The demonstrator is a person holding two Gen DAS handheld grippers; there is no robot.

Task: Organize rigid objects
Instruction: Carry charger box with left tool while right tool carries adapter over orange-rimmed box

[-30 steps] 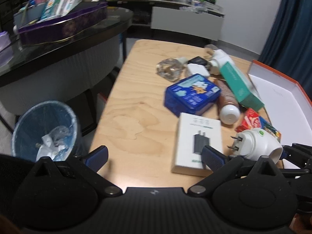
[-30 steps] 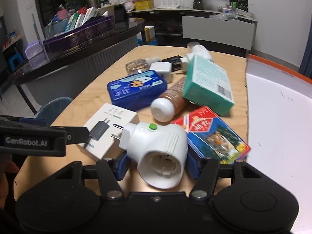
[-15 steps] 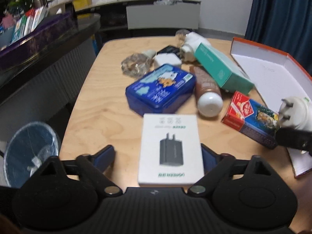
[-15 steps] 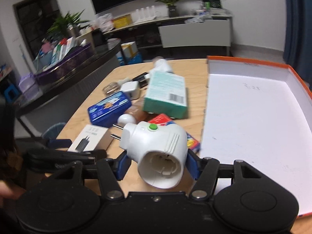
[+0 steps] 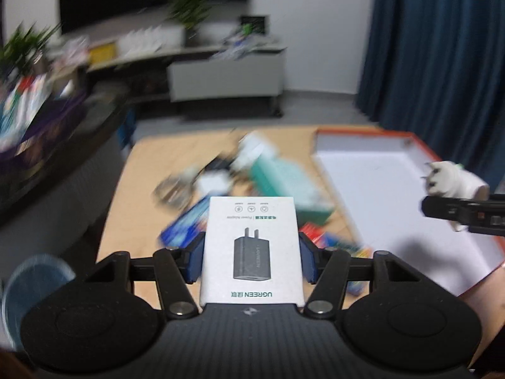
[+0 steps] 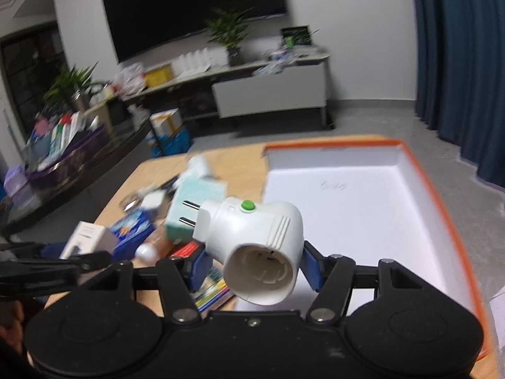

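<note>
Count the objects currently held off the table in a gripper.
2: the white charger box in the left gripper, and the white plug adapter in the right gripper, above the orange-rimmed tray.

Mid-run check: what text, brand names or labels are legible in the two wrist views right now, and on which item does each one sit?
"UGREEN", upside down to the camera: near edge of the white charger box in the left hand-held gripper.
"UGREEN": side of the charger drawn on that box.
Small line and icon captions at the box's far end: too small to read.
Pen scribble on the floor of the orange-rimmed tray: illegible.
White plug adapter: green button, no text.
Boxes on the table: blurred.
</note>
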